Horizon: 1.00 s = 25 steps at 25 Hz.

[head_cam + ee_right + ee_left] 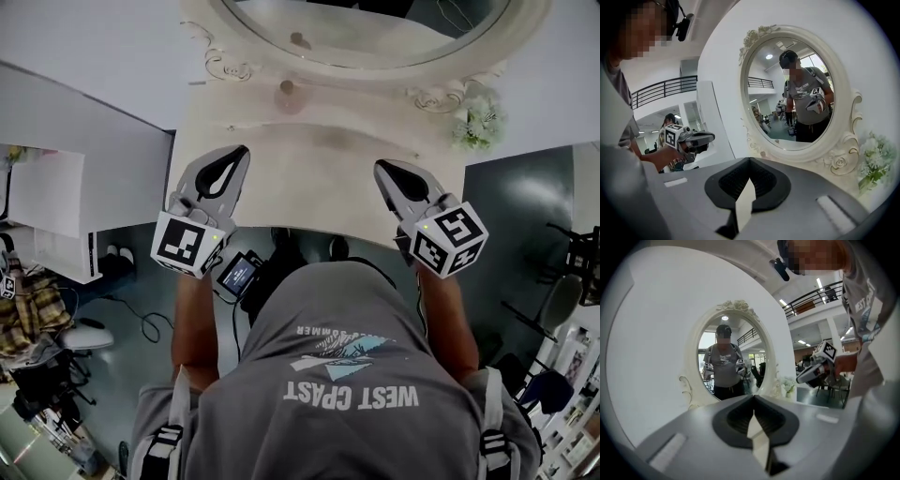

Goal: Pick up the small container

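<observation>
The left hand-held gripper (237, 155) and right hand-held gripper (382, 171) hover closed and empty over the table (309, 178) edge, seemingly pre-reach. The small container (289, 96) sits upper centre, at the foot of the mirror (253, 42).

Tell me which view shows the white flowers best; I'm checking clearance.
Right gripper view: the white flowers sit large at its right edge. The head view shows them small from above; the left gripper view, tiny beside the mirror.

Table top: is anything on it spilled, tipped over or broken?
Nothing stands out. The small container sits by the mirror, the flowers stand at the right corner, and no spill or damage shows on the table.
</observation>
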Available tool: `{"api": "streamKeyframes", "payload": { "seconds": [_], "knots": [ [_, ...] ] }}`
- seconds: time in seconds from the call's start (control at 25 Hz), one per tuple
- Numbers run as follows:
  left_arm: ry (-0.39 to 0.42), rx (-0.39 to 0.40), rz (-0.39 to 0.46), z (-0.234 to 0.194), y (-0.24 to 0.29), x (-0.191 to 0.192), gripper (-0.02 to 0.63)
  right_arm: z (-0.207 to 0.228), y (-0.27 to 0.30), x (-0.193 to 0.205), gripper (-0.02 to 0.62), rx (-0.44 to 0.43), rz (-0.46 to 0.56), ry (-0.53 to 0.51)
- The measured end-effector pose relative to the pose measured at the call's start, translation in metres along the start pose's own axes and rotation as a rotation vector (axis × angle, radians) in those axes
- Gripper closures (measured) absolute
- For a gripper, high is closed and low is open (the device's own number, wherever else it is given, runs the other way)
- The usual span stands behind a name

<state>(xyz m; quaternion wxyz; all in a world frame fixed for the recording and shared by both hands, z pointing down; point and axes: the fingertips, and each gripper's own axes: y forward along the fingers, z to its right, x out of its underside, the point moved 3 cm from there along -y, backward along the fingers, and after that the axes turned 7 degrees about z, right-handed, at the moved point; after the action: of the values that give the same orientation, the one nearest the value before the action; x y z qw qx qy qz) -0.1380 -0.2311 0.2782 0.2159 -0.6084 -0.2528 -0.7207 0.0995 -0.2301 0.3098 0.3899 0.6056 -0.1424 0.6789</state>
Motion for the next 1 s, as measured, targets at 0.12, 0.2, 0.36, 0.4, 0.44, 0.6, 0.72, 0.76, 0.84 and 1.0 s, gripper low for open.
{"api": "streamKeyframes", "payload": {
  "seconds": [0.12, 0.2, 0.36, 0.4, 0.44, 0.6, 0.72, 0.76, 0.84, 1.0],
  "knots": [
    [-0.003, 0.008, -0.016, -0.022, 0.009, 0.011, 0.603, -0.001, 0.015, 0.000, 0.594, 0.012, -0.009, 0.010],
    [-0.007, 0.014, -0.023, -0.033, 0.014, 0.018, 0.603, -0.001, 0.022, 0.001, 0.594, 0.021, -0.020, 0.015],
    [-0.024, 0.023, -0.038, -0.053, 0.025, 0.033, 0.602, 0.001, 0.035, 0.006, 0.594, 0.037, -0.040, 0.032],
    [-0.028, 0.025, -0.043, -0.056, 0.028, 0.036, 0.603, 0.002, 0.037, 0.008, 0.594, 0.040, -0.045, 0.037],
    [-0.032, 0.027, -0.047, -0.059, 0.030, 0.039, 0.603, 0.002, 0.039, 0.010, 0.594, 0.043, -0.051, 0.042],
    [-0.048, 0.031, -0.064, -0.070, 0.041, 0.054, 0.603, 0.006, 0.047, 0.015, 0.594, 0.048, -0.068, 0.053],
    [-0.056, 0.033, -0.083, -0.075, 0.049, 0.066, 0.603, 0.009, 0.052, 0.021, 0.594, 0.048, -0.083, 0.060],
    [-0.058, 0.034, -0.090, -0.077, 0.052, 0.070, 0.603, 0.010, 0.054, 0.023, 0.594, 0.048, -0.089, 0.063],
    [-0.060, 0.035, -0.101, -0.080, 0.057, 0.077, 0.603, 0.013, 0.056, 0.027, 0.594, 0.049, -0.101, 0.068],
    [-0.067, 0.036, -0.123, -0.086, 0.064, 0.093, 0.603, 0.016, 0.061, 0.036, 0.594, 0.048, -0.122, 0.080]
  ]
}}
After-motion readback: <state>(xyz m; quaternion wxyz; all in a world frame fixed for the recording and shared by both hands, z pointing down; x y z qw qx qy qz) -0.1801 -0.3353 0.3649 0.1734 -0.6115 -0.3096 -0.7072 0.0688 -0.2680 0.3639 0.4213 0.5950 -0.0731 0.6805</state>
